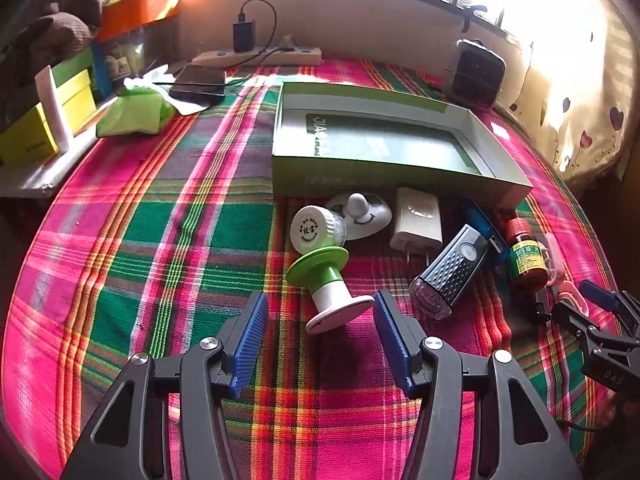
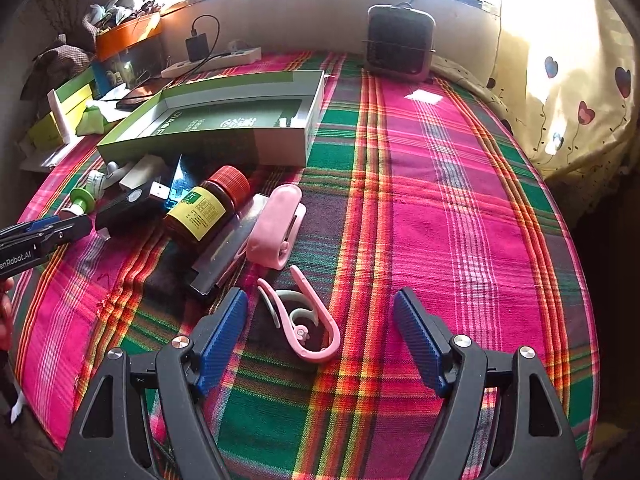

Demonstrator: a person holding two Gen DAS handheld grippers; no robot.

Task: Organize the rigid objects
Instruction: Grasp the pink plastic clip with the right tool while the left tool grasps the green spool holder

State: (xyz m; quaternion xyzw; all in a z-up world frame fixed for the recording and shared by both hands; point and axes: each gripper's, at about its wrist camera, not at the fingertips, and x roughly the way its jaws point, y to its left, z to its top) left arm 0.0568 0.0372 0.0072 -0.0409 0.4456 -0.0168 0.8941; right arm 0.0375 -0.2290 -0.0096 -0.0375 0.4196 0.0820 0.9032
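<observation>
An open green box (image 1: 384, 168) lies on the plaid cloth, also in the right wrist view (image 2: 224, 136). In front of it lie a green-and-white spool-shaped item (image 1: 324, 280), a white-capped jar (image 1: 316, 228), a white hook base (image 1: 360, 212), a white charger (image 1: 418, 220), a black torch (image 1: 452, 276) and a brown medicine bottle (image 1: 524, 256). My left gripper (image 1: 320, 312) is open around the spool item's white base. My right gripper (image 2: 320, 316) is open around a pink clip (image 2: 308, 320). A larger pink clip (image 2: 276, 224) lies beside the brown bottle (image 2: 208, 208).
A power strip (image 1: 260, 56) with a plugged charger and a phone (image 1: 198, 82) lie at the back left. Yellow-green boxes (image 1: 44, 116) and a green cloth bag (image 1: 136, 112) stand at the left. A dark small fan (image 2: 400, 42) stands at the back. A heart-patterned curtain (image 2: 580, 92) hangs right.
</observation>
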